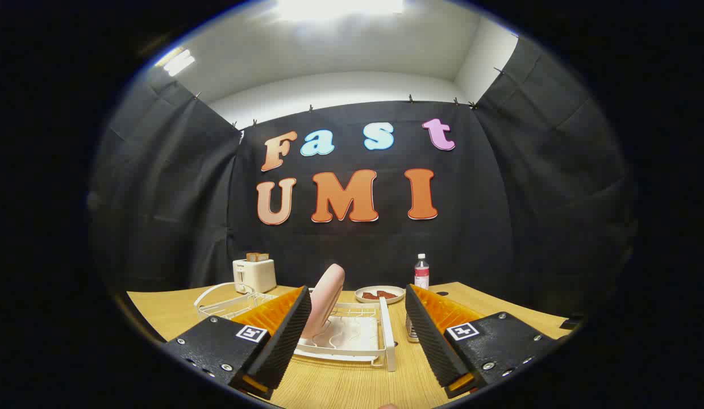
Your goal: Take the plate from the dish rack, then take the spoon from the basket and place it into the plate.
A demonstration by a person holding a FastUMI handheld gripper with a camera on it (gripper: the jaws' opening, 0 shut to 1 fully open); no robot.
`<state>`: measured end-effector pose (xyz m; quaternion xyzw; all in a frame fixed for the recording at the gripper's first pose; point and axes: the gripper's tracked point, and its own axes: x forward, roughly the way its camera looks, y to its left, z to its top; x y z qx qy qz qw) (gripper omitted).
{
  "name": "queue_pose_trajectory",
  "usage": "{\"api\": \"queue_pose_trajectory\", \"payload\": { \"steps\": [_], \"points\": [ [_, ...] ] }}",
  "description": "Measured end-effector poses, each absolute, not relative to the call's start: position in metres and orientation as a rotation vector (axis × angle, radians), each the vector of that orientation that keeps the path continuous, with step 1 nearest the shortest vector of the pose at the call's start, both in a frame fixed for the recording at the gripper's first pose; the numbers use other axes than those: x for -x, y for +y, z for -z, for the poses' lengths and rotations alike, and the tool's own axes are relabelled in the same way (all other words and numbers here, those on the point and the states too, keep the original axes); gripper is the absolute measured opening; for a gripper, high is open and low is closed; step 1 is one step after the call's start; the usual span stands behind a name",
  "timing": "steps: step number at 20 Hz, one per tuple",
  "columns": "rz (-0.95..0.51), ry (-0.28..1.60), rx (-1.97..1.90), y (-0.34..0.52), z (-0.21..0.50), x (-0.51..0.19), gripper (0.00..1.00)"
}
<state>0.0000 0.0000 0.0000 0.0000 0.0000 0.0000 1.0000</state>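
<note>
Toward the back edge of the wooden table (329, 386) stand a toaster (254, 275), a bottle (421, 271) and a dish of food (380, 294). Nearer, a pink plate (328, 298) leans upright in the white dish rack (352, 341). The gripper (357, 332) hovers level, fingers spread wide, holding nothing.

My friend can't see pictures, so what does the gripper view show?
The gripper has its fingers wide open just before a white dish rack holding an upright pink plate on a wooden table. Behind stand a toaster, a wire basket, a bottle and a plate of food.
</note>
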Motion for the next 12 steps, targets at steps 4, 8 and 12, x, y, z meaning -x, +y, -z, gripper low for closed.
{"api": "queue_pose_trajectory", "payload": {
  "steps": [4, 8, 12],
  "points": [
    [-0.007, -0.008, -0.024, 0.0008, -0.0025, 0.0015, 0.99],
    [-0.001, -0.004, -0.025, -0.0003, -0.0009, 0.0023, 0.98],
    [-0.006, 0.005, -0.026, 0.0018, 0.0015, 0.0029, 0.99]
  ]
}}
